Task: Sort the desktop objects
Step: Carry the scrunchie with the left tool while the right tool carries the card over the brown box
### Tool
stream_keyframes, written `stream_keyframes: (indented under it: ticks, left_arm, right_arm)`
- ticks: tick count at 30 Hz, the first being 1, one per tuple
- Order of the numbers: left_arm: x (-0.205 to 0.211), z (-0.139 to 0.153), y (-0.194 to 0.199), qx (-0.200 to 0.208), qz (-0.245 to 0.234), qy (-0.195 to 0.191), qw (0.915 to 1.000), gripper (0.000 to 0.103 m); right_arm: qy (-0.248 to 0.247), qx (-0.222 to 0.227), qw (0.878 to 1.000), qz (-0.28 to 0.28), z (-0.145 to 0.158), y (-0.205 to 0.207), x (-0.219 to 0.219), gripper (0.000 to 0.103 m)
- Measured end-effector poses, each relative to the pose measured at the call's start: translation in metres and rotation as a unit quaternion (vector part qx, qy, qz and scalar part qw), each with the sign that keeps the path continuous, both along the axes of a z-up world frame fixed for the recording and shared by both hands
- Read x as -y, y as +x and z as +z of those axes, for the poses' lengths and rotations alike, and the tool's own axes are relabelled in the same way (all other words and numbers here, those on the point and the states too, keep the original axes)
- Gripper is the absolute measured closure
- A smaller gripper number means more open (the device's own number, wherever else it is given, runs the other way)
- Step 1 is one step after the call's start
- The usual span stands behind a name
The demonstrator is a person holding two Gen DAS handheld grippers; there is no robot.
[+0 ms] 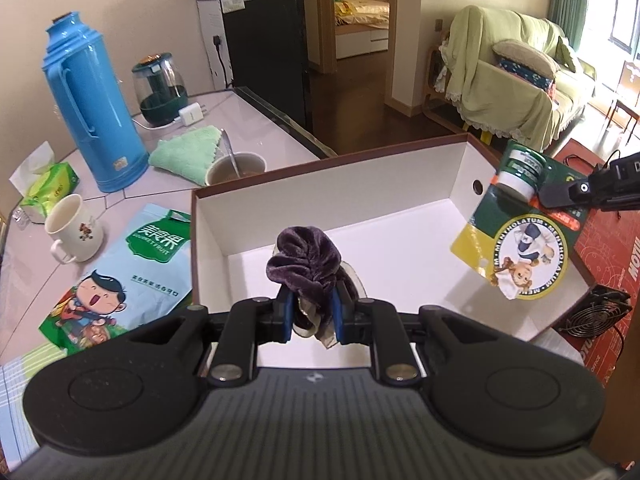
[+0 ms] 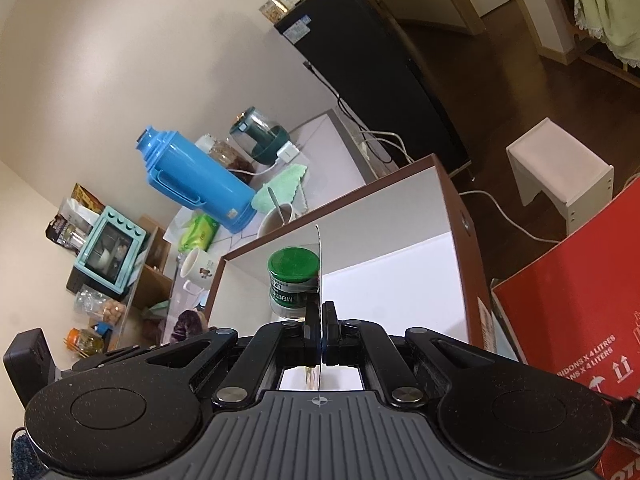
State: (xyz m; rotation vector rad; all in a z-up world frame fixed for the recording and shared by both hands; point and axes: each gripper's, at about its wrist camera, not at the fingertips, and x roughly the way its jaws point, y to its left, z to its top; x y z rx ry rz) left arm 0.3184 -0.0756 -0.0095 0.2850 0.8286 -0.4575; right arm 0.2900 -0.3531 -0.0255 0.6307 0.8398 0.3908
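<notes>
So the purple velvet scrunchie [image 1: 303, 262] is sitting pinched between the blue pads of the left gripper [image 1: 312, 316], and it's hanging right over the open white-lined box [image 1: 460, 172], near the box's close edge. Something clear and crinkly is bunched up with it, can't tell what.

Over on the right side, the right gripper [image 2: 321, 322] is clamping down on the thin edge of a lip balm blister card [image 1: 516, 236], jaws squeezed nearly together on the cardboard. The card is hovering over the right rim of the same box, with its little green-capped jar [image 2: 294, 280] sticking out to the side.

Around the box on the table: a snack bag [image 1: 128, 276] is lying just to its left, a white mug [image 1: 74, 228] is standing beyond that, and a blue thermos [image 1: 90, 104] is standing further back next to a green cloth [image 1: 186, 152].
</notes>
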Motion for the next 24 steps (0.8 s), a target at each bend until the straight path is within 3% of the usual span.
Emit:
stream_keyframes:
  ticks: [12, 24]
  left_arm:
    - [0.014, -0.041, 0.042, -0.037, -0.011, 0.030, 0.9988, 0.087]
    - [0.034, -0.075, 0.074, -0.066, -0.012, 0.051, 0.9964, 0.087]
  right_arm:
    - [-0.025, -0.025, 0.999, 0.017, -0.024, 0.047, -0.028, 0.103]
    - [-0.016, -0.059, 0.997, -0.040, -0.052, 0.069, -0.030, 0.103]
